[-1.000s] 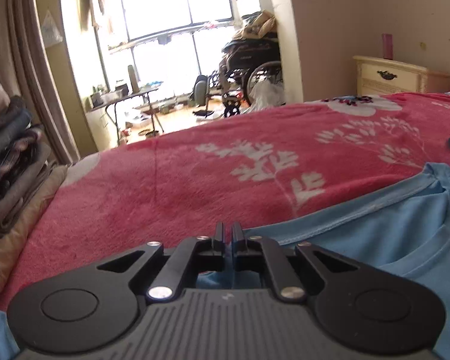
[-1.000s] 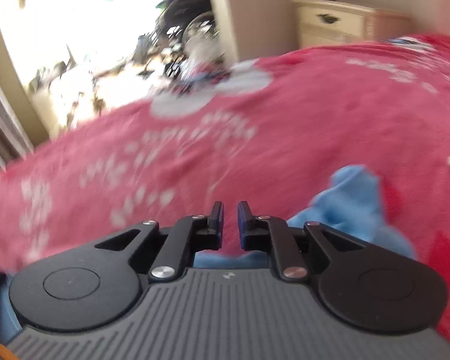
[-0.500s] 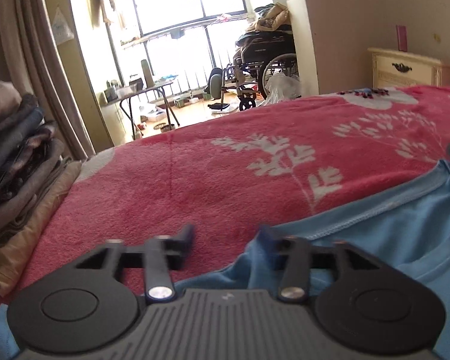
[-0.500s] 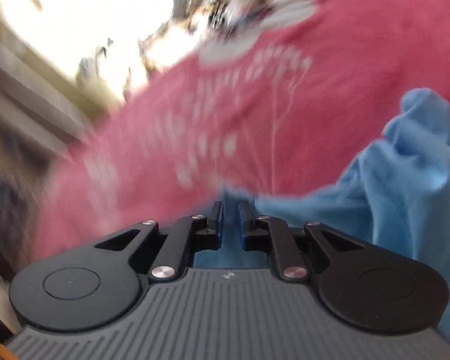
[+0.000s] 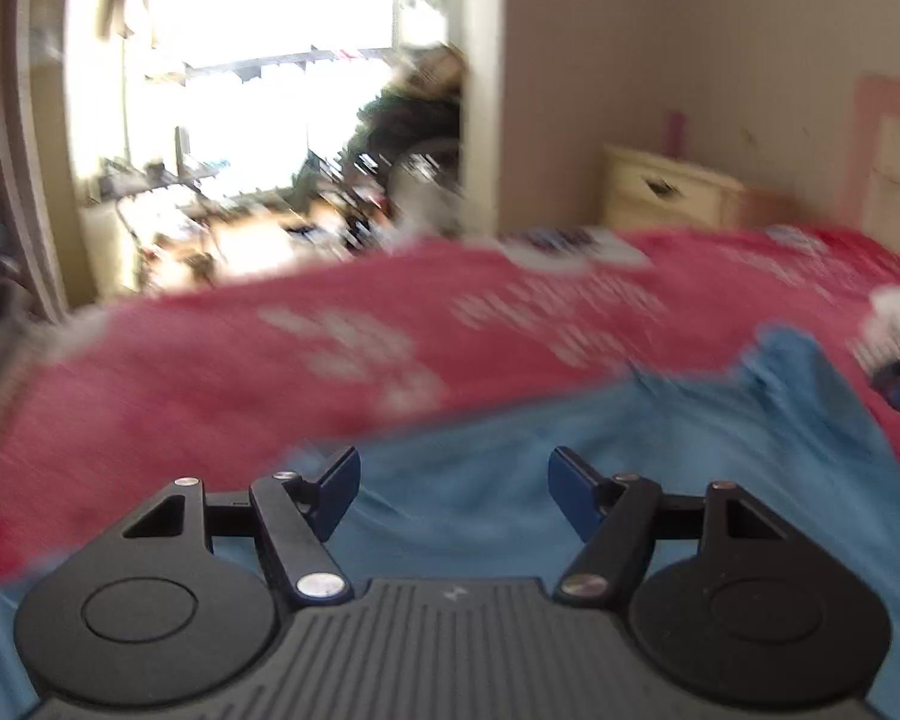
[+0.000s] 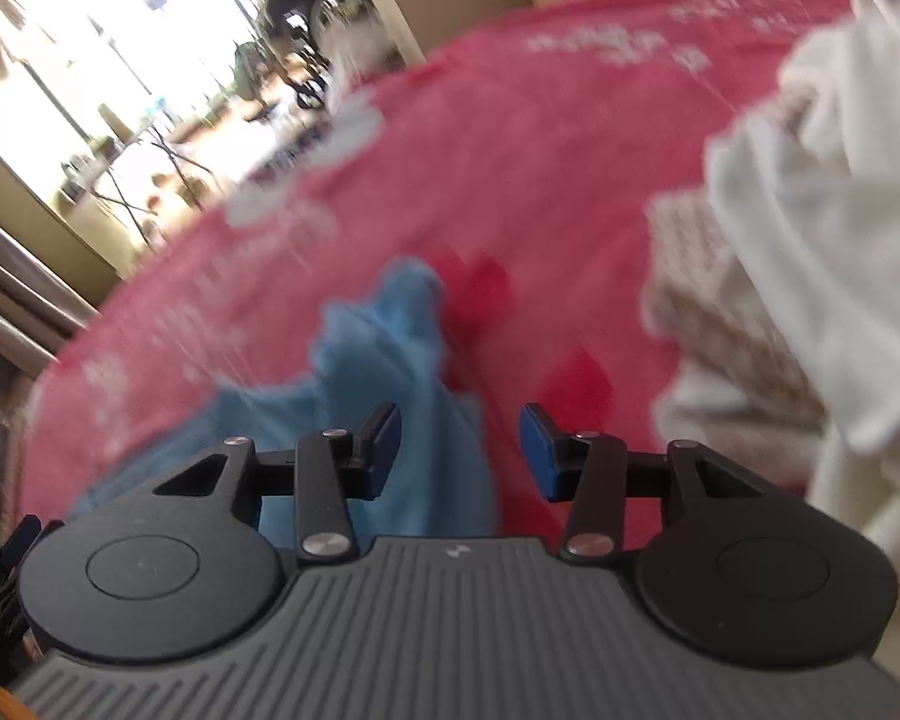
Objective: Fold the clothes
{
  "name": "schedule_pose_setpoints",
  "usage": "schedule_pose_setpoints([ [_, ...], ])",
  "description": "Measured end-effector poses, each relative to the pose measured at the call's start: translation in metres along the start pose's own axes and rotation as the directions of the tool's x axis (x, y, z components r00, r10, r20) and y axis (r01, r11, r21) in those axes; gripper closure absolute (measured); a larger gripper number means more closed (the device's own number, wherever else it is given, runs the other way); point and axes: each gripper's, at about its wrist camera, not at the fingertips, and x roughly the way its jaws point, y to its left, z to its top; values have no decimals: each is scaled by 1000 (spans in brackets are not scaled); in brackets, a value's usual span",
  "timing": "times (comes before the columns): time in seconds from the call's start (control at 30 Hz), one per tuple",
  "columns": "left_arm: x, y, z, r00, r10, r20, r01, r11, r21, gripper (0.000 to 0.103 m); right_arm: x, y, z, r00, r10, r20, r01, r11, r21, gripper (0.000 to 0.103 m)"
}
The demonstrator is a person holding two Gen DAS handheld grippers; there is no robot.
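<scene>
Shirt (image 5: pixel 660 468) spread on blanket (image 5: pixel 222 384), blanket covering bed. Left gripper (image 5: pixel 453 489) over shirt, jaws opening, nothing pinched between them. Right gripper (image 6: pixel 459 450) over shirt's bunched edge (image 6: pixel 390 336), jaws opening, cloth below, not clamped. Pile of other garments (image 6: pixel 810 252) on bed right of shirt in right wrist view. Nightstand (image 5: pixel 666 195) behind bed against wall. Window (image 5: pixel 258 60) behind bed, to left.

Bright daylight floods through the big window (image 5: pixel 258 60); a cream bedside cabinet (image 5: pixel 666 192) stands against the beige wall (image 5: pixel 690 30) (everything blurred).
</scene>
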Motion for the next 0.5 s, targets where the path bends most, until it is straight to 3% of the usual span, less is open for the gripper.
schedule_pose_setpoints([
  [0.1,11,-10,-24,998,30,-61,-28,999,37,32,20,-4,0,997,73,-19,-71,995,67,60],
  [0.17,14,-8,-35,998,36,-48,-35,999,29,31,34,-6,0,992,125,-28,-121,986,113,56],
  [0.23,12,-8,-36,998,39,-49,-38,999,29,30,43,1,1,994,104,-26,-101,991,87,55],
  [0.27,11,-6,-37,998,36,-47,-35,999,22,30,47,6,1,996,91,-24,-89,994,71,65],
  [0.3,11,-4,-39,998,33,-45,-32,999,15,29,51,10,1,997,78,-21,-76,996,55,91],
  [0.33,10,-2,-40,999,26,-44,-26,1000,4,29,51,14,3,997,77,-13,-76,996,36,97],
  [0.43,10,0,-40,999,17,-37,-18,1000,-10,29,22,50,-10,993,39,113,-18,983,-181,97],
  [0.5,11,-1,-40,999,18,-33,-18,1000,-9,29,4,92,-36,985,54,165,27,890,-456,97],
])
